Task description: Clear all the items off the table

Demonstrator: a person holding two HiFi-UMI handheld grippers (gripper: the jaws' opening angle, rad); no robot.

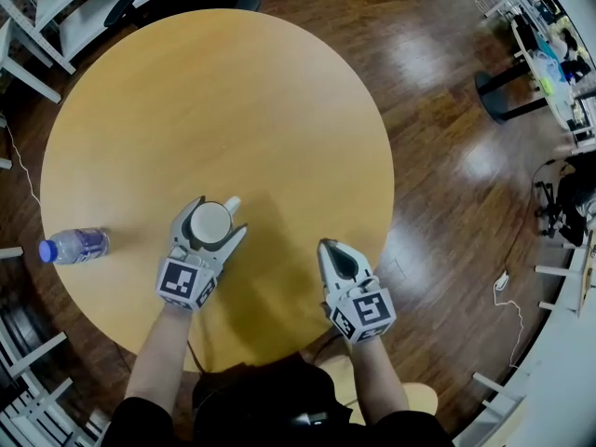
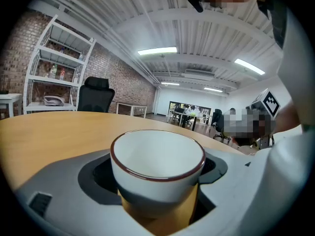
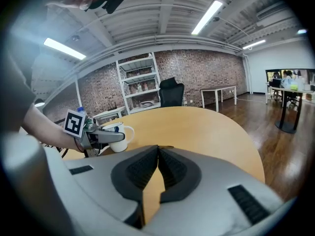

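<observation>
A white mug with a dark red rim stands near the front of the round wooden table. My left gripper is shut on the mug, one jaw on each side of its body; its handle points away from me. In the left gripper view the mug fills the gap between the jaws. A clear water bottle with a blue cap lies on its side at the table's left edge. My right gripper is shut and holds nothing, to the right of the mug; its pads meet above the tabletop. The right gripper view shows the mug to its left.
White shelving and a black office chair stand beyond the table's far left side. White chair frames sit at the lower left. A black-based desk with clutter stands on the wood floor at the far right. Cables trail across the floor at right.
</observation>
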